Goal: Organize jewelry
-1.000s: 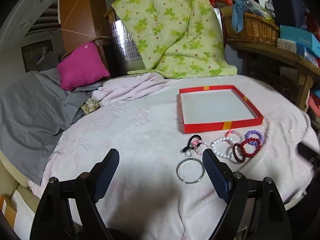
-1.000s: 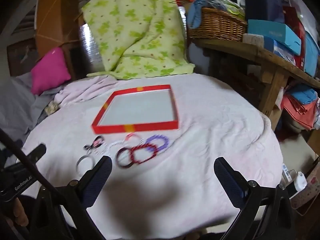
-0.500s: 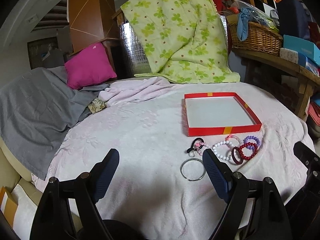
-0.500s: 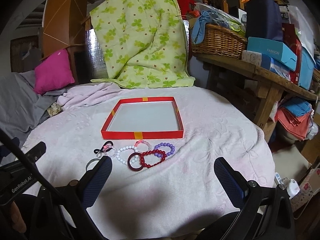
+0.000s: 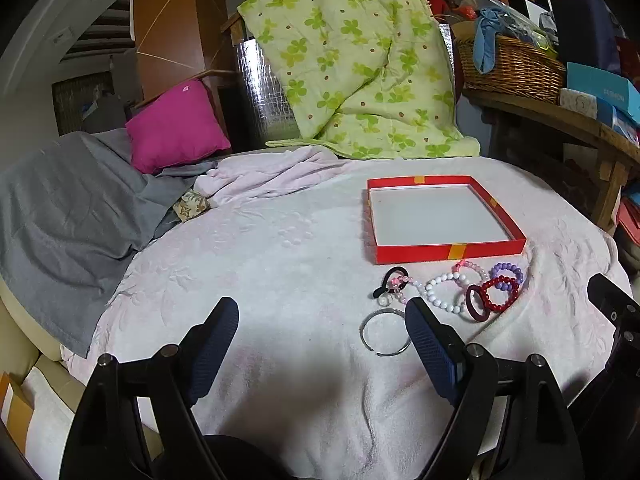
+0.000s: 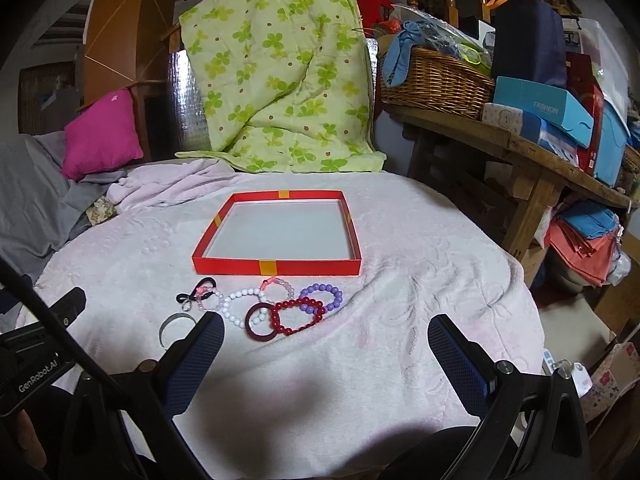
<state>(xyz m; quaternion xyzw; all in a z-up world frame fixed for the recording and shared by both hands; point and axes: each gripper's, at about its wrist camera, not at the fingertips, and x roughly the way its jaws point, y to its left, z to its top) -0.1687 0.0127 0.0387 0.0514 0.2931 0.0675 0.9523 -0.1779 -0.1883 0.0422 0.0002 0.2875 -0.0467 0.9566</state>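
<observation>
Nothing had been picked yet: both the left tongs [image 5: 322, 334] and right tongs [image 6: 326, 346] gaped empty, short of the thin silver metal bangle [image 5: 385, 332] and beaded bracelets [image 6: 280, 304]; next, carry one into the shallow red cardboard tray [image 6: 276, 267].

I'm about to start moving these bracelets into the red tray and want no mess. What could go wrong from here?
1. The red bead bracelet overlaps the dark red ring and the purple bracelet, so lifting one may drag the others.
2. The silver bangle lies flat on the soft blanket; fingers may pinch fabric instead.
3. The red tray is shallow, so a dropped bracelet might bounce out.
</observation>
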